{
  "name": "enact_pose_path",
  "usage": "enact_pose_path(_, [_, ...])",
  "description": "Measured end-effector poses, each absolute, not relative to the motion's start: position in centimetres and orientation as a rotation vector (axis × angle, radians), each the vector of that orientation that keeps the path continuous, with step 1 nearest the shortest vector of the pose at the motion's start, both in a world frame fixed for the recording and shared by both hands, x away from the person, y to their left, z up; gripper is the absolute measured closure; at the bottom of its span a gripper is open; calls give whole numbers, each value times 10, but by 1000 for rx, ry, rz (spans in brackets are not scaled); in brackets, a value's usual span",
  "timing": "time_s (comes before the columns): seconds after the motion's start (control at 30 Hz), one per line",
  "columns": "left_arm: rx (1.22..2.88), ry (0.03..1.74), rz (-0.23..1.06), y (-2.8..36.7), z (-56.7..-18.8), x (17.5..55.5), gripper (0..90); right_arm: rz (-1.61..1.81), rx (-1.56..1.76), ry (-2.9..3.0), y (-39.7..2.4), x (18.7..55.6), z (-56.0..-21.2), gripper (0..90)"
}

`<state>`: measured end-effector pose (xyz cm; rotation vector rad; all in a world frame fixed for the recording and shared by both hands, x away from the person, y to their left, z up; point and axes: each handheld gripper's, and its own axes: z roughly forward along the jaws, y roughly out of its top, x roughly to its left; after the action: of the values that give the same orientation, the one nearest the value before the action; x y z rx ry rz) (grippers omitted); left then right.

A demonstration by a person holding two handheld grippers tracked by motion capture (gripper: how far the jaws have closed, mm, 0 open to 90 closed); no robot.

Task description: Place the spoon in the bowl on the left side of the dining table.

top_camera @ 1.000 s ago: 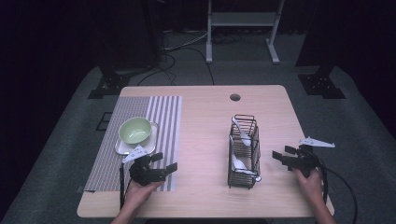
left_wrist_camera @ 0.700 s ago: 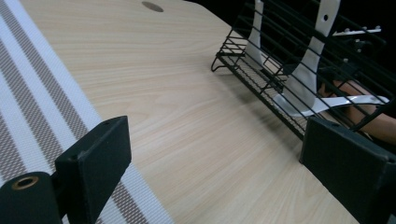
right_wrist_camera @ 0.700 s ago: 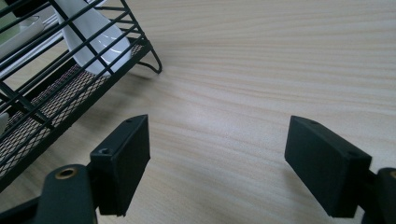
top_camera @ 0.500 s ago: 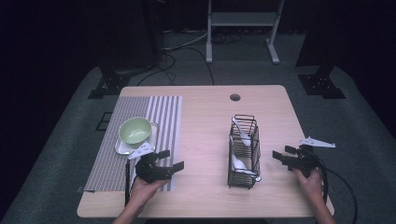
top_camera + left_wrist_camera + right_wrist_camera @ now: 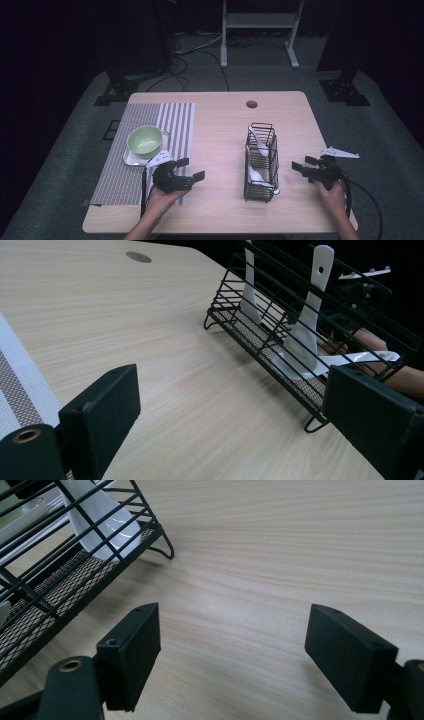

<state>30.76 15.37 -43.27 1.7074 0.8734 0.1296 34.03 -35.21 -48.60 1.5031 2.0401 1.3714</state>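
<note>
A black wire rack (image 5: 261,162) holding white spoons (image 5: 306,325) stands right of centre on the table. The left gripper (image 5: 191,169) and right gripper (image 5: 303,164) flank it, jaws spread, empty. The left gripper view reveals its mesh floor.

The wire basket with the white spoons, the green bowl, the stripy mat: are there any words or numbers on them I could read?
None: no words, numbers or signs can be read on the wire basket, the white spoons, the green bowl, the stripy mat or the left gripper and right gripper.
</note>
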Motion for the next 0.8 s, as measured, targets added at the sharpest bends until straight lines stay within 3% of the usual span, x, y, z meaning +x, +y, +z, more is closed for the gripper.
enact_pose_path(0.8, [1709, 781, 69, 112, -409, 313, 77, 1375, 1485, 2042, -352, 340, -486, 211])
